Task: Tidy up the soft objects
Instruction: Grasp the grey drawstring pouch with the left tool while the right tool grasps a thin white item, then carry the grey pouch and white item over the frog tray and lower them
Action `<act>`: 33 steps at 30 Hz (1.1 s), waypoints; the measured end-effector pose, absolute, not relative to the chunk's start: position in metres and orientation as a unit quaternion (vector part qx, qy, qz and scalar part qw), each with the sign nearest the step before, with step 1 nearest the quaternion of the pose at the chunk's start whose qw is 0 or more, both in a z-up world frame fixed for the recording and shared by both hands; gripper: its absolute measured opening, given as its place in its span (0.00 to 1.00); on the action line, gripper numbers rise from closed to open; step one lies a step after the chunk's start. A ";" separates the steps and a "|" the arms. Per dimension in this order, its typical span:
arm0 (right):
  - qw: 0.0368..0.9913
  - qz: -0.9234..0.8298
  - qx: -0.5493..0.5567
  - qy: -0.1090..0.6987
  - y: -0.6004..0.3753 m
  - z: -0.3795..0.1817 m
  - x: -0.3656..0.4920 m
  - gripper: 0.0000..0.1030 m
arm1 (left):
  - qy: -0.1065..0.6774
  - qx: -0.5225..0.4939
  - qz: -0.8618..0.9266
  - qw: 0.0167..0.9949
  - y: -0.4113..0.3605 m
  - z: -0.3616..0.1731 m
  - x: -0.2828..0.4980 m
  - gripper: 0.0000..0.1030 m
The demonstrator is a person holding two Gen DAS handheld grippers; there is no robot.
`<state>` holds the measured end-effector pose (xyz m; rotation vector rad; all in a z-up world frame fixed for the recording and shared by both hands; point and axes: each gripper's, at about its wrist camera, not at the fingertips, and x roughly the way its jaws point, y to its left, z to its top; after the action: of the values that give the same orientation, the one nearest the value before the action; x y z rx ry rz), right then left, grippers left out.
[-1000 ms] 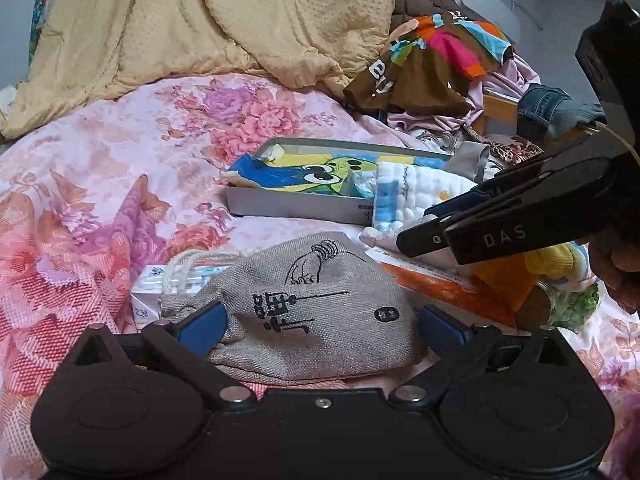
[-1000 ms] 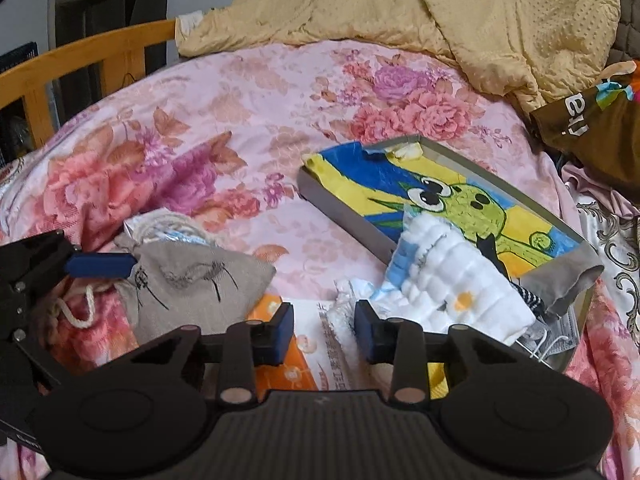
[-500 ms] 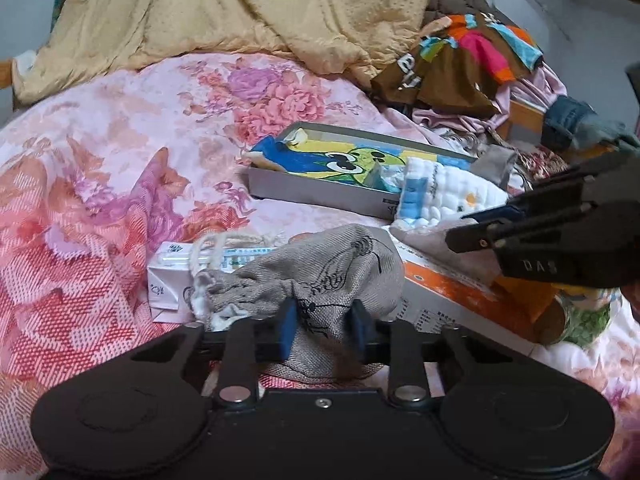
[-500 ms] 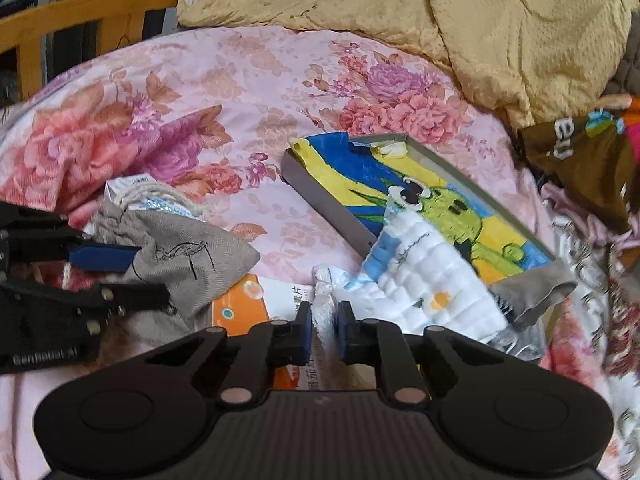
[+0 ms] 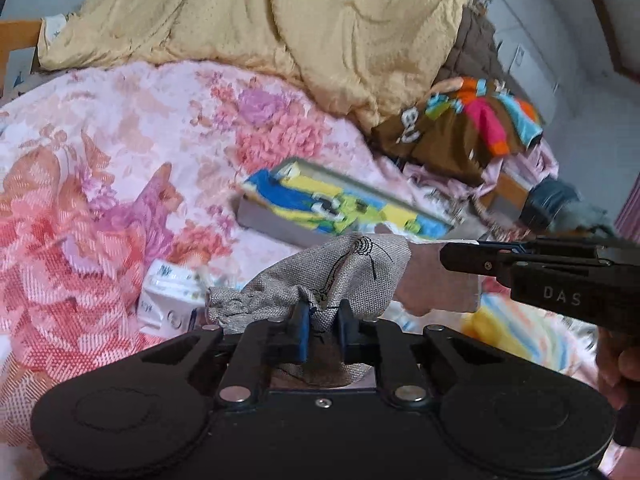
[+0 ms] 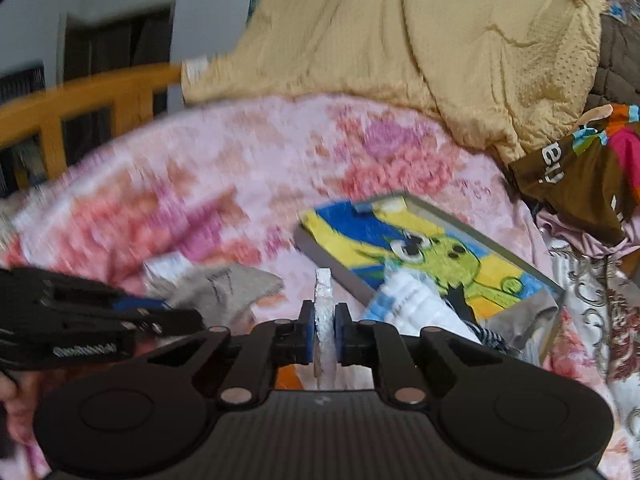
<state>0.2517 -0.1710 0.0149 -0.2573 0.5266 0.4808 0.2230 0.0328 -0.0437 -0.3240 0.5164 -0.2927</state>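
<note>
My left gripper [image 5: 322, 330] has its jaws closing on the grey pouch [image 5: 340, 272], cloth bunched between the pads, the pouch lifted off the bed [image 5: 120, 152]. My right gripper [image 6: 325, 334] is clamped on the thin edge of a white packet [image 6: 323, 292]. Just left of the pouch lies a small white box [image 5: 168, 296]. Farther off, a grey tray [image 6: 332, 268] holds a cartoon towel [image 6: 440, 256]. A yellow quilt [image 5: 300, 20] is heaped at the far side.

One grey drawstring pouch [image 5: 340, 276], one grey tray [image 6: 436, 252], one yellow quilt [image 5: 280, 20], two grippers.
</note>
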 end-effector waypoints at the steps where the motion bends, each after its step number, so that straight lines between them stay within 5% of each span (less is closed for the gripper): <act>1: 0.932 0.239 -0.110 0.249 -0.176 0.019 0.250 0.11 | 0.248 -0.159 -0.144 0.945 0.032 -0.040 0.221 0.14; 15: 0.955 0.244 0.029 0.166 -0.239 0.049 0.269 0.11 | 0.216 -0.102 -0.133 0.962 -0.002 -0.001 0.224 0.14; 33: 0.935 0.176 0.206 0.227 -0.339 0.006 0.397 0.11 | 0.276 -0.089 -0.142 0.947 -0.085 0.006 0.437 0.14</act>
<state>0.3968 -0.3390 0.0059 0.4221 0.4636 0.3596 0.4369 -0.0848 0.0064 -0.1803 0.5618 -0.2890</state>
